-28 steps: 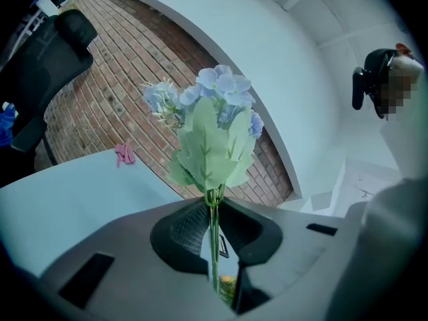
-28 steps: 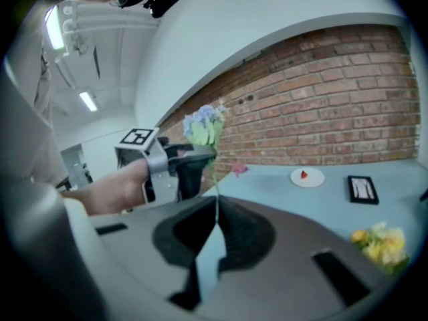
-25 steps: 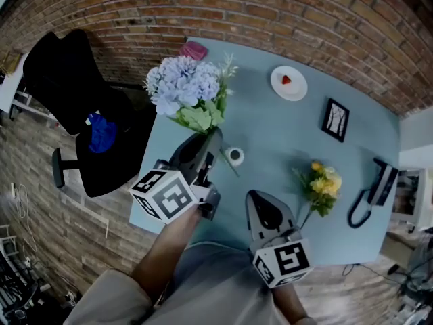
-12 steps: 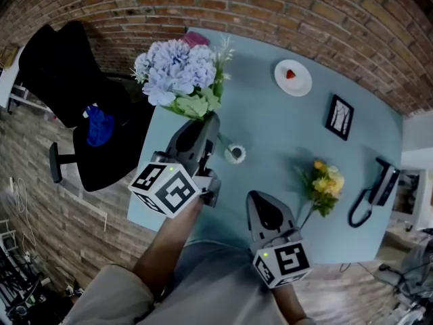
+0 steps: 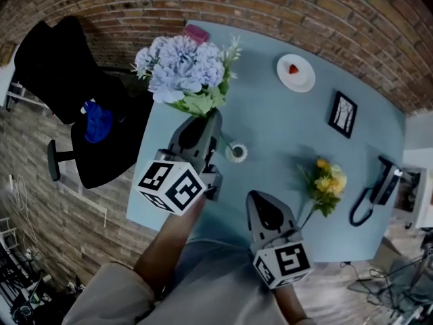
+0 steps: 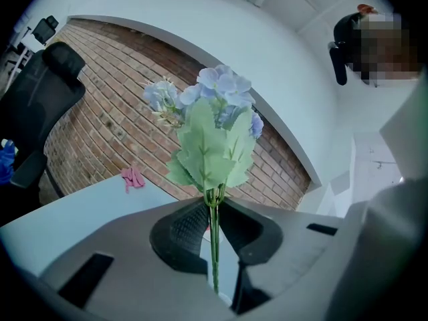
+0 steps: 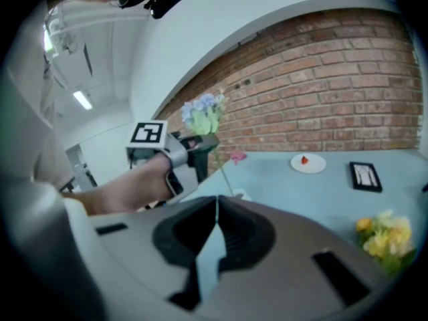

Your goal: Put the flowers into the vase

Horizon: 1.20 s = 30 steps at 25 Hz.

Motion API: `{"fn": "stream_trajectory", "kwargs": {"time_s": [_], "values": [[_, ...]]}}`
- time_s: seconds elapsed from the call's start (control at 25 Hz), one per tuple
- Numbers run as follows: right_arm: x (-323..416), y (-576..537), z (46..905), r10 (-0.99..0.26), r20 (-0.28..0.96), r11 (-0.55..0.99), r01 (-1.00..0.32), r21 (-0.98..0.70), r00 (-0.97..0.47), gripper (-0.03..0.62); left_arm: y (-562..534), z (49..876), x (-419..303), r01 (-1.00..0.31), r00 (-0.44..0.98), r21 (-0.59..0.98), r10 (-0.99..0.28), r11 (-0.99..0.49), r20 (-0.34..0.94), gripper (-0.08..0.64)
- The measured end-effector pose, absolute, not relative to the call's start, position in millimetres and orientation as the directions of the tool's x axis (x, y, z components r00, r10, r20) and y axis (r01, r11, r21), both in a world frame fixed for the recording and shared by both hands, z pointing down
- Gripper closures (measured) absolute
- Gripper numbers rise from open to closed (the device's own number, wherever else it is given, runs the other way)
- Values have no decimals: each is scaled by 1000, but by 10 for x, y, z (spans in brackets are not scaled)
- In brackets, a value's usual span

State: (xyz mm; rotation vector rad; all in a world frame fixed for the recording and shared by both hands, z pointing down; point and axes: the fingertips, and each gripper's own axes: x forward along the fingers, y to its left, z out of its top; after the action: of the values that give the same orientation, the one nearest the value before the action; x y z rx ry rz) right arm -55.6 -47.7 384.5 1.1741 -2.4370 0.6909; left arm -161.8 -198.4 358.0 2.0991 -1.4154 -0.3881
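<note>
My left gripper is shut on the thin green stems of a pale blue flower bunch, whose heads stand beyond the jaws over the table's left edge. In the left gripper view the stems run upright between the jaws and the blue flowers rise above them. A small white vase stands on the blue table, just right of that gripper's tip. A yellow flower bunch lies on the table at the right. My right gripper is shut and empty at the front edge.
A white plate with a red bit, a black picture frame and a black phone lie toward the back and right. A pink cloth is at the far corner. A black office chair stands left of the table.
My left gripper has shifted a little with the blue flowers and rolled slightly. The right gripper has stayed in place.
</note>
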Motion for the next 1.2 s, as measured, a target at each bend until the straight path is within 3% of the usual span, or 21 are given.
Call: {"fn": "stream_trajectory", "kwargs": {"time_s": [1.2], "values": [[-561,-450,3866,-624,515,547,-799,-248,-587,569,-1773,4021,-1242,-810,429,489,-895,-324,118,503]]}}
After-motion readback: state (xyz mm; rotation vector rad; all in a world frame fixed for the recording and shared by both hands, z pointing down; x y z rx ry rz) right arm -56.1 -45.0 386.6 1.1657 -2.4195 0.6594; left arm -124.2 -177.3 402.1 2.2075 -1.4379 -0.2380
